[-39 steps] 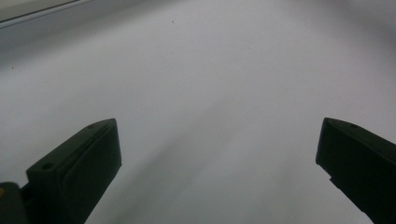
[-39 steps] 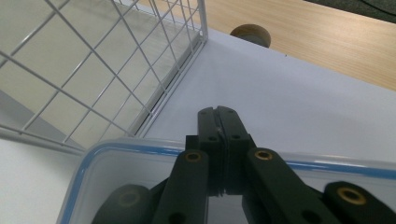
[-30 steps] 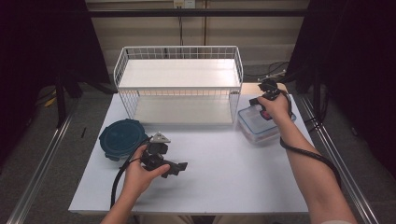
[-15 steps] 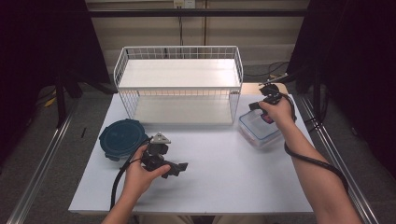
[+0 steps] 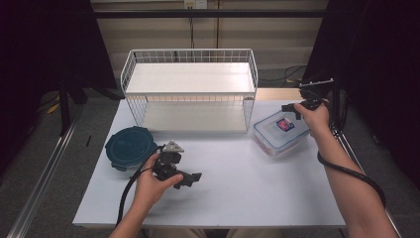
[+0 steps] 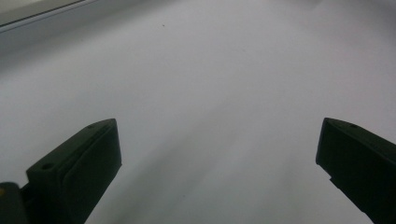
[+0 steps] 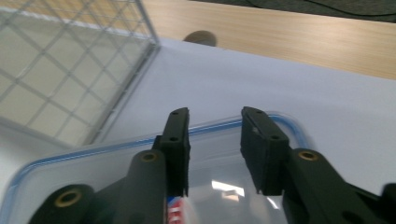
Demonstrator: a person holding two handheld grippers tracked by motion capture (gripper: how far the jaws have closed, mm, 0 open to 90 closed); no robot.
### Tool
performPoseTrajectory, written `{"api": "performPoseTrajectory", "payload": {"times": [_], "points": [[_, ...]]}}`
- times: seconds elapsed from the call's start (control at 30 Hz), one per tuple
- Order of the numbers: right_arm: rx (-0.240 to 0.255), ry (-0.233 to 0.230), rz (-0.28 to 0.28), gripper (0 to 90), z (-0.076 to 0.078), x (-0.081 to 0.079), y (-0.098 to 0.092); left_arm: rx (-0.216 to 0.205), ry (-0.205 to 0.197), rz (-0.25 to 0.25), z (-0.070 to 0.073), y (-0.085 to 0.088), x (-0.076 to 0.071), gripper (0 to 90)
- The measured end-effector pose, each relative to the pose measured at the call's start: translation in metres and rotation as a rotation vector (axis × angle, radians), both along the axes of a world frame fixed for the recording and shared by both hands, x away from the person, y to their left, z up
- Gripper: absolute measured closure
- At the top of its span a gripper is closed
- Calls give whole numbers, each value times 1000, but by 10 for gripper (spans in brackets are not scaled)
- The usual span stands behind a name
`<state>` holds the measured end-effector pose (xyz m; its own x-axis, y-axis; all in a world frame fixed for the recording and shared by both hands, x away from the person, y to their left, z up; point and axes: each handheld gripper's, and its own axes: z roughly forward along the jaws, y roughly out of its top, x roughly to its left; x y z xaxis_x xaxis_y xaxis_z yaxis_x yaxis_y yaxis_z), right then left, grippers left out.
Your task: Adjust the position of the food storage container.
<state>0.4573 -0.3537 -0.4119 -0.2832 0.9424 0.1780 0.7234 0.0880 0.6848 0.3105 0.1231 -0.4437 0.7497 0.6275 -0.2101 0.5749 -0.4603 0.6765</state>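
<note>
Containers sit on the white table (image 5: pixel 277 193) we work at: a dark teal round one and a clear rectangular box with a blue-edged lid. Nearest us, at about 7 o'clock from the table's middle, our left hand (image 5: pixel 148 184) holds the left gripper (image 5: pixel 190 178) low over bare tabletop; in the left gripper view (image 6: pixel 212 172) its jaws stand wide apart with nothing between them. Just beyond it, at 9 o'clock, lies the teal round container (image 5: pixel 130 147), lid on, so we cannot tell what is inside. Across at 3 o'clock the clear box (image 5: pixel 281 133) rests on the table, lid on, with a small red and dark item showing through it. Our right hand (image 5: pixel 313 115) holds the right gripper (image 5: pixel 291 108) over that box's far edge; in the right gripper view (image 7: pixel 215 140) the jaws are narrowly parted above the lid (image 7: pixel 224 186), gripping nothing. Farthest, at 12 o'clock, stands a white wire shelf rack (image 5: pixel 190 89), both tiers bare.
</note>
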Motion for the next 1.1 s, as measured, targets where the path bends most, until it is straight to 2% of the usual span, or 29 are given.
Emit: {"api": "performPoseTrajectory", "payload": {"times": [0.03,0.07,0.13,0.17,0.23,0.27,0.33,0.43,0.6,0.7,0.73,0.77,0.87,0.97,1.1], "points": [[0,0,0,591,0,0,0,0,0,0,0,0,0,0],[20,-8,-22,549,-2,4,-3,-2,2,-5,-1,0,0,1],[10,-10,-20,537,-2,6,-4,0,1,-4,-2,-1,1,0],[-11,-6,-30,502,-3,8,-3,-2,0,-5,-2,-1,2,1],[0,17,-44,432,-5,14,-2,-3,5,-2,-2,0,2,0],[-11,18,-57,442,-6,16,-2,3,3,1,-1,0,2,0],[25,13,-60,441,-6,19,-2,4,2,2,-1,1,2,0],[-3,13,-76,408,-5,23,-2,10,0,-2,-1,1,2,0],[13,30,-127,409,-11,29,-4,17,-1,-7,-1,2,1,0],[18,47,-139,423,-15,31,-5,14,0,-3,-1,2,2,1],[11,61,-146,453,-18,30,-6,14,-5,-6,-1,2,2,0],[6,55,-145,460,-18,30,-6,11,-2,-8,-1,2,2,0],[36,99,-142,509,-15,29,-8,10,-6,-7,-1,2,1,1],[43,111,-125,543,-15,28,-9,18,-7,-9,-1,1,1,0],[83,142,-103,674,-16,17,-2,11,-6,-16,-1,1,0,0]]}}
